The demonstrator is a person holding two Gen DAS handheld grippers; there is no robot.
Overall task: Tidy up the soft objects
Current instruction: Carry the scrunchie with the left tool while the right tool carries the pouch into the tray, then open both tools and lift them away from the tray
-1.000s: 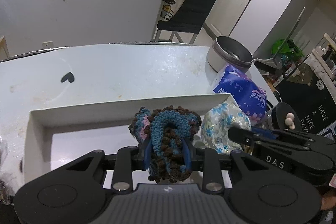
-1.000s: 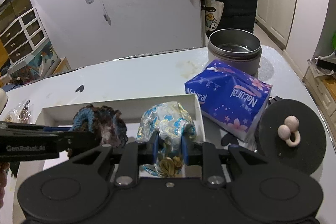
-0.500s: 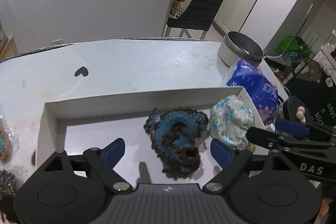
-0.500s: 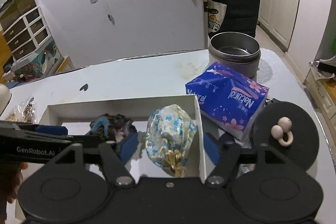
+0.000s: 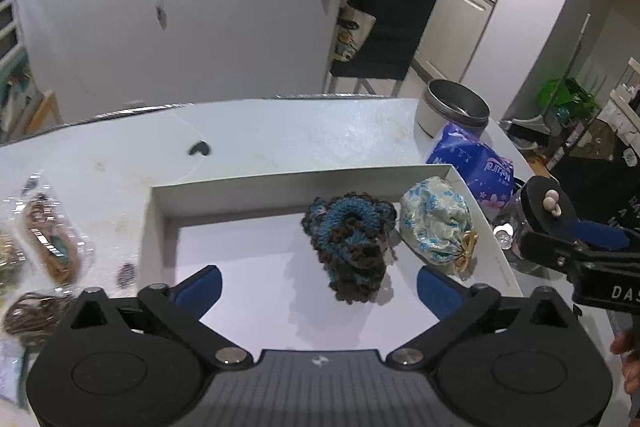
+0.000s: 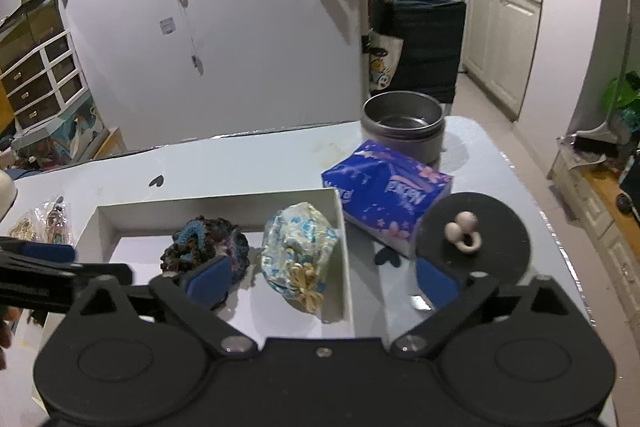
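A white shallow box [image 5: 280,183] [image 6: 216,201] lies on the table. Inside it rest a blue-and-brown crocheted piece [image 5: 350,245] [image 6: 200,247] and, to its right, a blue-flowered fabric pouch [image 5: 436,227] [image 6: 300,243] with a gold tie. My left gripper [image 5: 318,285] hovers above and behind the crocheted piece, its jaws opening wide, nothing between the pads. My right gripper [image 6: 322,281] hangs over the pouch and the box's right wall, its jaws opening as well, pads clear of the pouch.
A purple tissue pack [image 6: 384,187] [image 5: 476,163] and a metal tin [image 6: 404,125] [image 5: 454,113] stand right of the box. A black round lid [image 6: 476,239] carries a beige ring. Bagged trinkets [image 5: 52,247] lie left of the box. A dark chair [image 6: 424,47] stands beyond the table.
Both grippers let go: the left released the crocheted piece, the right released the pouch, and both pieces now lie in the box. Both grippers opened wide and drew up and back.
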